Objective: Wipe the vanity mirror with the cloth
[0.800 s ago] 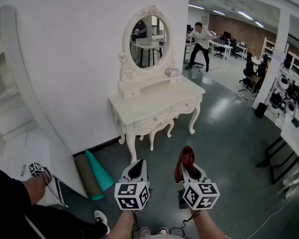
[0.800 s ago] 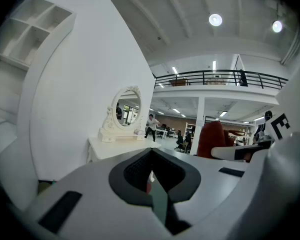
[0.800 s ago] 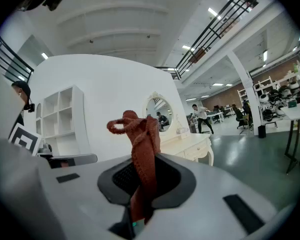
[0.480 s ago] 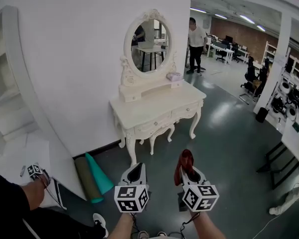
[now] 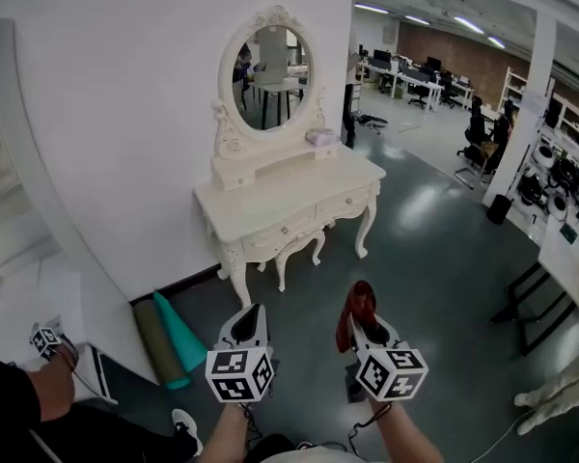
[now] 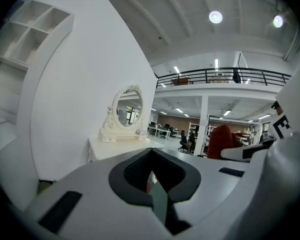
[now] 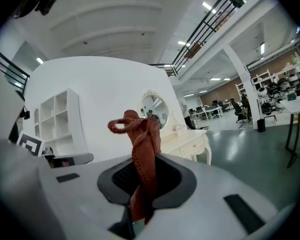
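Observation:
The oval vanity mirror (image 5: 265,75) stands in a cream carved frame on a cream dressing table (image 5: 289,196) against the white wall, some way ahead of both grippers. It also shows small in the left gripper view as the mirror (image 6: 126,110) and in the right gripper view as the mirror (image 7: 155,111). My right gripper (image 5: 362,328) is shut on a red-brown cloth (image 5: 359,305), which sticks up twisted above the jaws as the cloth (image 7: 140,144). My left gripper (image 5: 249,324) is held beside it, shut, with nothing between its jaws.
A teal rolled mat (image 5: 180,334) and an olive one (image 5: 155,341) lie at the wall's foot left of the table. White shelving (image 5: 5,162) stands at left. Another person's arm with a marker cube (image 5: 45,340) is at lower left. A pink box (image 5: 320,138) sits on the vanity. A black-legged desk (image 5: 555,268) is at right.
The view has shifted, so the vanity sits further left. The person seen by the doorway behind it is no longer in view. Both grippers stay low, right one still holding the cloth.

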The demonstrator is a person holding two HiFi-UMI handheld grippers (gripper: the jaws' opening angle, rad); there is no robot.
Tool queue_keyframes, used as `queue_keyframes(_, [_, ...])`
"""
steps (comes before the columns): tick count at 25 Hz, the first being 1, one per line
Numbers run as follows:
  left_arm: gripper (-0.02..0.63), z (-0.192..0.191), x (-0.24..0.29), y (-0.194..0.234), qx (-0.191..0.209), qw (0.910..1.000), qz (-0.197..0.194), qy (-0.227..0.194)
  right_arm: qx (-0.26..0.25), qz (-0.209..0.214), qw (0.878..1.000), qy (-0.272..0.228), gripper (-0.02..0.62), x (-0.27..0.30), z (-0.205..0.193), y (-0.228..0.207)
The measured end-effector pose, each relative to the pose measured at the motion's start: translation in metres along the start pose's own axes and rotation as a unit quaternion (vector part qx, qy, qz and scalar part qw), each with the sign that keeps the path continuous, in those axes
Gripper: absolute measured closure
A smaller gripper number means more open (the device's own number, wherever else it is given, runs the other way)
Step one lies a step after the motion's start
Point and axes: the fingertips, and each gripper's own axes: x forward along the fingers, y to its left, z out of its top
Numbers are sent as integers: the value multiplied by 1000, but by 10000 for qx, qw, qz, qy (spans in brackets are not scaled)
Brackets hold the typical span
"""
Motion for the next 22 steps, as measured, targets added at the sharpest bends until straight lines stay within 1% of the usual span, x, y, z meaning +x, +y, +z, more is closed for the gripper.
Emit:
queue_keyframes(5, [600, -15, 20, -8, -69, 9998, 43, 168, 251, -234, 9994, 67, 537, -1, -2, -44])
queue_keyframes(10, [600, -5, 51, -14, 53, 9999, 3, 141, 351, -237, 9991, 77, 537, 23, 4, -64])
queue_keyframes(15, [600, 3, 94, -3, 93, 9999, 57, 126, 419, -209, 9989, 100, 537, 67, 11, -83])
queue_keyframes(18, [600, 7, 129, 12, -24, 9998, 137, 148, 407, -186, 9988, 176, 537, 103, 20, -93])
queue_keyframes(20, [600, 15, 154, 22, -78, 9998, 137, 132, 331, -163, 9991, 208, 537, 129, 30, -98])
queue_keyframes(22, [600, 25, 180, 28, -39, 9999, 120, 61, 228, -143, 9995, 177, 537, 156, 45, -104])
